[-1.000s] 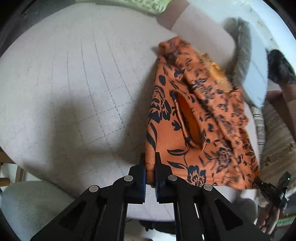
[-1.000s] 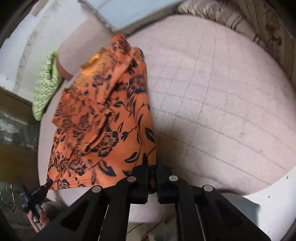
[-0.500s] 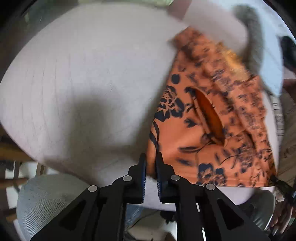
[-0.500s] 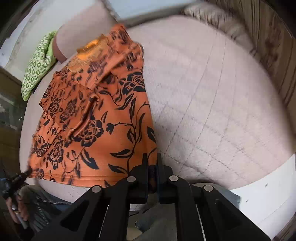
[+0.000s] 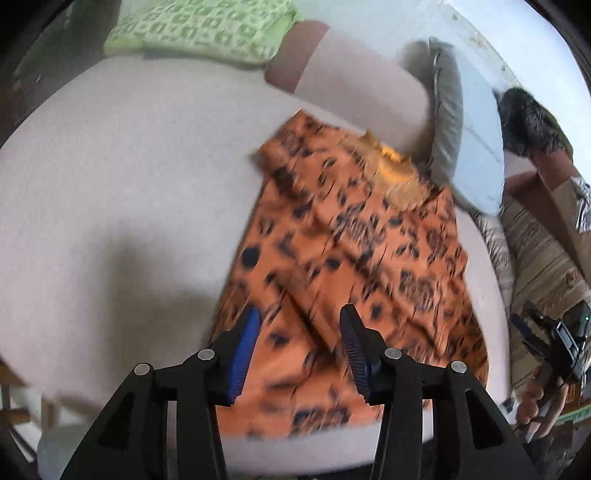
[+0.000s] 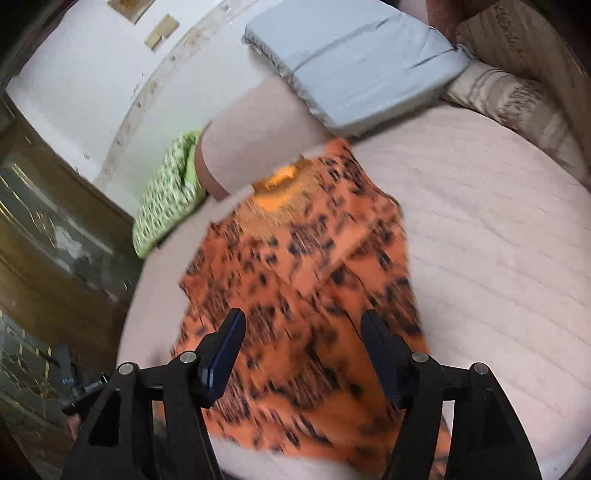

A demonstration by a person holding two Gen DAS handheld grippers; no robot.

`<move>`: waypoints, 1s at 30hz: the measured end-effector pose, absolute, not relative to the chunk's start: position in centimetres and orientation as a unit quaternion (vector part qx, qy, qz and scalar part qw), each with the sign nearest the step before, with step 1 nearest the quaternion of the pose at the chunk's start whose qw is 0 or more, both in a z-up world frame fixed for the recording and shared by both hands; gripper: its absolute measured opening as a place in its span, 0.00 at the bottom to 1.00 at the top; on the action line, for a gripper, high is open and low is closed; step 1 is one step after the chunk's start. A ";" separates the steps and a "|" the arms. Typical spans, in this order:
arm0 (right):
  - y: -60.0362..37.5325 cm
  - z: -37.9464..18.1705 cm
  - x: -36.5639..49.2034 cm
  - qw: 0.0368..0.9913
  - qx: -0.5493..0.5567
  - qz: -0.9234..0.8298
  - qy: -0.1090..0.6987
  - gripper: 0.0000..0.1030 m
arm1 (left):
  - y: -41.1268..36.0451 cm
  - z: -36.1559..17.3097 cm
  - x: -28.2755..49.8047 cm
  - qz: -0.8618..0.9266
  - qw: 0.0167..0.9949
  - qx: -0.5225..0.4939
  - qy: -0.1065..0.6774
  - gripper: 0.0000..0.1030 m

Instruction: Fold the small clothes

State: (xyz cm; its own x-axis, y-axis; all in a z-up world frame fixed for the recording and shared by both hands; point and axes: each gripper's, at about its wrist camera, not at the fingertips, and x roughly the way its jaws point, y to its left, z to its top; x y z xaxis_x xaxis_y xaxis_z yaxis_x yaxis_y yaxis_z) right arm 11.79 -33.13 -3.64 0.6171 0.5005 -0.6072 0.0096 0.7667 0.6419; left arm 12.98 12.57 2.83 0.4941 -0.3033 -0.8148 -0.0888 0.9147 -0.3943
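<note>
An orange garment with a dark floral print (image 5: pixel 354 251) lies spread on the pale quilted bed (image 5: pixel 110 192), its gold-trimmed neck end toward the far pillows. It also shows in the right wrist view (image 6: pixel 306 280), blurred by motion. My left gripper (image 5: pixel 299 325) is open and empty, hovering over the garment's near left part. My right gripper (image 6: pixel 301 328) is open and empty, hovering over the garment's near edge. The right gripper also shows in the left wrist view (image 5: pixel 554 339), at the far right.
A green patterned pillow (image 5: pixel 199 29) lies at the far end of the bed. A grey-blue cushion (image 6: pixel 354 62) and a striped beige cushion (image 6: pixel 517 96) lie beside the garment's far end. A pale bolster (image 6: pixel 255 147) sits behind it. Wooden furniture (image 6: pixel 44 221) stands left of the bed.
Both grippers were shut on the garment's near corners; they have opened and let it go. The garment now lies flat on the bed and both grippers have lifted above it.
</note>
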 end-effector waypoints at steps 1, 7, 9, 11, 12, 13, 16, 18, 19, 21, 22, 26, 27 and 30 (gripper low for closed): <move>-33.2 -3.8 12.5 0.845 0.319 0.147 0.404 0.66 | 12.5 2.7 13.9 -0.068 0.845 -0.199 0.493 0.45; -32.9 -7.4 15.5 0.850 0.332 0.122 0.390 0.67 | 12.0 -0.7 17.9 -0.049 0.860 -0.179 0.475 0.45; -32.4 -8.2 15.4 0.851 0.319 0.121 0.399 0.67 | 12.1 -1.9 18.4 -0.034 0.860 -0.186 0.475 0.45; -31.6 -8.6 15.6 0.854 0.303 0.120 0.406 0.67 | 12.7 -3.0 18.7 -0.042 0.845 -0.233 0.480 0.45; -31.1 -8.4 15.6 0.858 0.294 0.121 0.404 0.67 | 12.6 -3.1 18.9 -0.046 0.843 -0.239 0.480 0.45; -30.7 -8.3 15.6 0.861 0.287 0.122 0.401 0.67 | 12.6 -3.3 19.2 -0.044 0.843 -0.235 0.481 0.45; -29.4 -8.0 15.6 0.862 0.281 0.137 0.399 0.67 | 12.5 -3.3 19.7 -0.042 0.845 -0.220 0.485 0.45; -28.9 -7.4 15.6 0.866 0.266 0.142 0.399 0.67 | 12.6 -2.6 20.0 -0.048 0.845 -0.222 0.484 0.45; -28.7 -7.0 15.7 0.870 0.254 0.140 0.399 0.67 | 12.4 -2.3 20.5 -0.047 0.845 -0.215 0.487 0.45; -28.7 -6.1 16.4 0.864 0.246 0.143 0.415 0.67 | 12.7 -0.9 20.9 -0.043 0.850 -0.202 0.484 0.45; -28.8 -5.8 16.9 0.860 0.248 0.156 0.419 0.67 | 12.6 -0.2 21.9 -0.046 0.854 -0.197 0.480 0.45; -30.6 -4.3 20.7 0.848 0.267 0.173 0.424 0.67 | 13.1 1.3 25.6 -0.066 0.851 -0.208 0.478 0.45; -31.0 -4.1 21.9 0.845 0.272 0.179 0.425 0.67 | 13.1 1.3 26.9 -0.070 0.850 -0.209 0.478 0.45; -31.6 -4.0 26.4 0.843 0.260 0.167 0.440 0.67 | 13.1 0.7 31.5 -0.065 0.851 -0.193 0.483 0.45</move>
